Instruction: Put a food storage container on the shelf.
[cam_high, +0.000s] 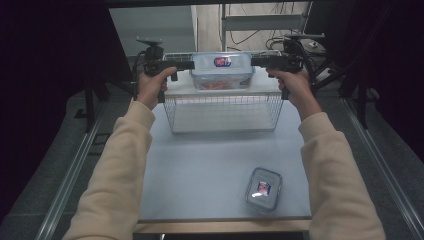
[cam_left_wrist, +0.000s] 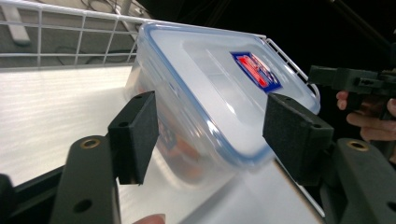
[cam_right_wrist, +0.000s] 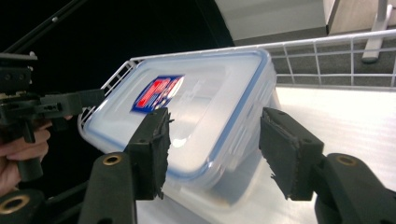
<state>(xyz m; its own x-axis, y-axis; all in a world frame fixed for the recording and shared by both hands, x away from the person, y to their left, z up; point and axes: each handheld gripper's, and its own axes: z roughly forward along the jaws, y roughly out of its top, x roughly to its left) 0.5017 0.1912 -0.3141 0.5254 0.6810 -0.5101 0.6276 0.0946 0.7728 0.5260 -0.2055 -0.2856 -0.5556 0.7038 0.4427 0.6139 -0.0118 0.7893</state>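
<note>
A clear lidded container (cam_high: 222, 70) with a blue seal and a red-and-blue label stands on the white surface inside a wire basket (cam_high: 222, 112) at the far side of the table. Orange contents show through its wall. My left gripper (cam_high: 191, 64) reaches its left end and my right gripper (cam_high: 253, 61) its right end. In the left gripper view the container (cam_left_wrist: 210, 84) lies between my open jaws (cam_left_wrist: 215, 135), pads off it. The right gripper view has the container (cam_right_wrist: 205, 102) between my parted jaws (cam_right_wrist: 219, 144), with a gap at the right pad (cam_right_wrist: 287, 154).
A second, smaller lidded container (cam_high: 263, 189) lies on the grey table (cam_high: 200, 165) near its front right. The basket's wire rim (cam_left_wrist: 84, 18) rises around the white surface. Dark curtains and metal stands flank the table.
</note>
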